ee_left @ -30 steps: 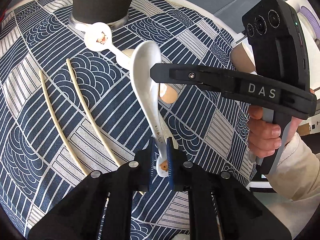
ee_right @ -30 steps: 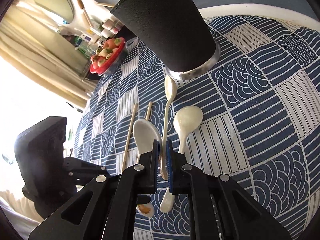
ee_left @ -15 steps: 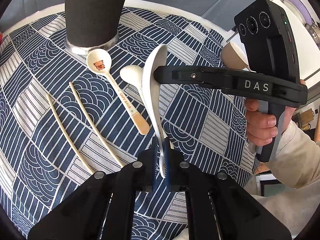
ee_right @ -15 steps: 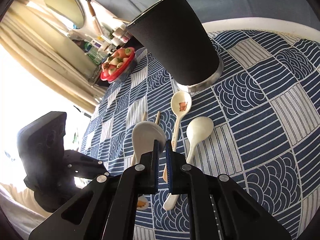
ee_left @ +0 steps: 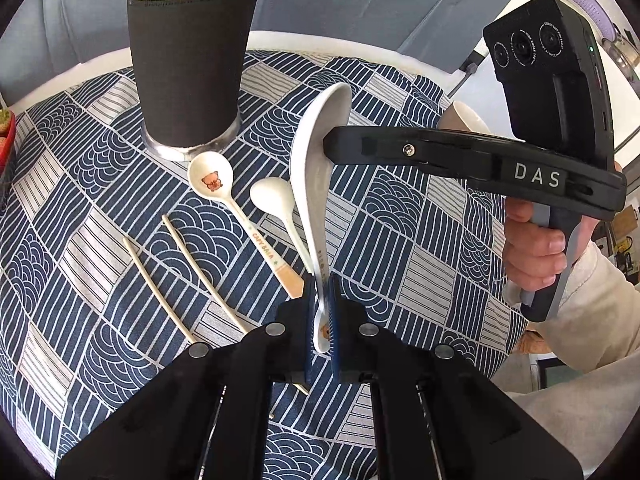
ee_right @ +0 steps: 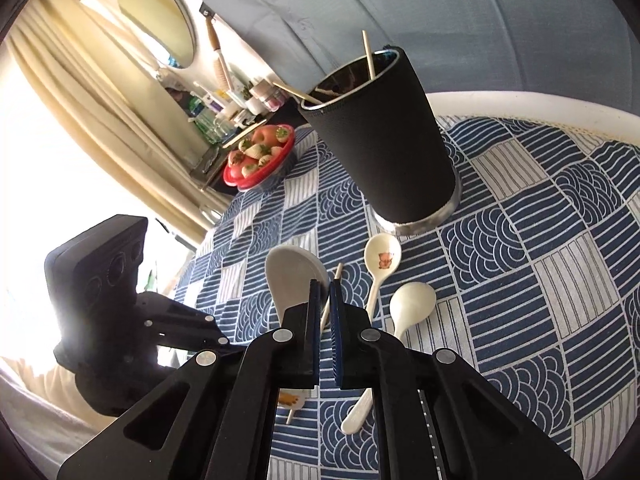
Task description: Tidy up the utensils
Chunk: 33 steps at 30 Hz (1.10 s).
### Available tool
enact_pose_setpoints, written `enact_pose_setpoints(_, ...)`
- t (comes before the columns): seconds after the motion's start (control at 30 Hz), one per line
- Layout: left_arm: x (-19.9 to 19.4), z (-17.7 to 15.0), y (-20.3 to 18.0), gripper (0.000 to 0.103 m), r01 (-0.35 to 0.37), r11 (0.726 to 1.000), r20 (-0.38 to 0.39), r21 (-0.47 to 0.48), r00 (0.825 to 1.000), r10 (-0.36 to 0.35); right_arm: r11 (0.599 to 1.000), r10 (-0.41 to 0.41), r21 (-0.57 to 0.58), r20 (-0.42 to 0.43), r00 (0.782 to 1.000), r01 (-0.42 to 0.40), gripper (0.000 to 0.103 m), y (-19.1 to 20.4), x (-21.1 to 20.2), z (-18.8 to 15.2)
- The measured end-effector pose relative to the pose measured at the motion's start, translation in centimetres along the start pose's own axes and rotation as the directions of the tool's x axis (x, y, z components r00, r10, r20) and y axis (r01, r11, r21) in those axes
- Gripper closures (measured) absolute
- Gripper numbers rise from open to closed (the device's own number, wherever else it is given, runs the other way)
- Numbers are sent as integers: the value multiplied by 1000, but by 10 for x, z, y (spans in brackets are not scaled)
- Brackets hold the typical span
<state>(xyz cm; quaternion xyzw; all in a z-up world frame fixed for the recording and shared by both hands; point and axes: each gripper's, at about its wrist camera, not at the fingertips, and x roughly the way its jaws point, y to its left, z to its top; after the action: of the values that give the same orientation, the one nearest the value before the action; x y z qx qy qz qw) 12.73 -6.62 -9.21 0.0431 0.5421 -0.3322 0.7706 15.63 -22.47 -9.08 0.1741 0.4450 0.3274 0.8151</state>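
Note:
My left gripper is shut on the handle of a large white spoon and holds it upright above the cloth, bowl up. The same spoon shows in the right wrist view. My right gripper is shut and empty, its tip beside the spoon's bowl. On the cloth lie a bear-print spoon, a plain white spoon and two chopsticks. The black utensil cup stands behind them with chopsticks in it; it also shows in the right wrist view.
A blue patterned tablecloth covers the round white table. A red bowl of fruit stands at the far left edge. A paper cup sits behind my right gripper.
My left gripper has lifted the white spoon off the cloth and tipped it upright. Both grippers have risen, so the cup's rim has come into view.

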Motion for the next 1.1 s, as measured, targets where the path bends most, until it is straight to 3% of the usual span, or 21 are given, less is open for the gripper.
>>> enact_pose_setpoints(0.5, -42, 40, -7, 96, -57, 996, 107, 73, 993, 49, 994, 0, -113, 118, 993, 14, 99, 28, -33, 44)
enact_pose_setpoints(0.63, -55, 53, -5, 96, -37, 996, 143, 77, 989, 26, 989, 8, -144, 155, 988, 14, 99, 35, -42, 59)
enact_pose_setpoints(1.1, -78, 94, -1, 97, -68, 989, 226, 134, 973, 36, 970, -8, -235, 236, 972, 65, 99, 49, -66, 105)
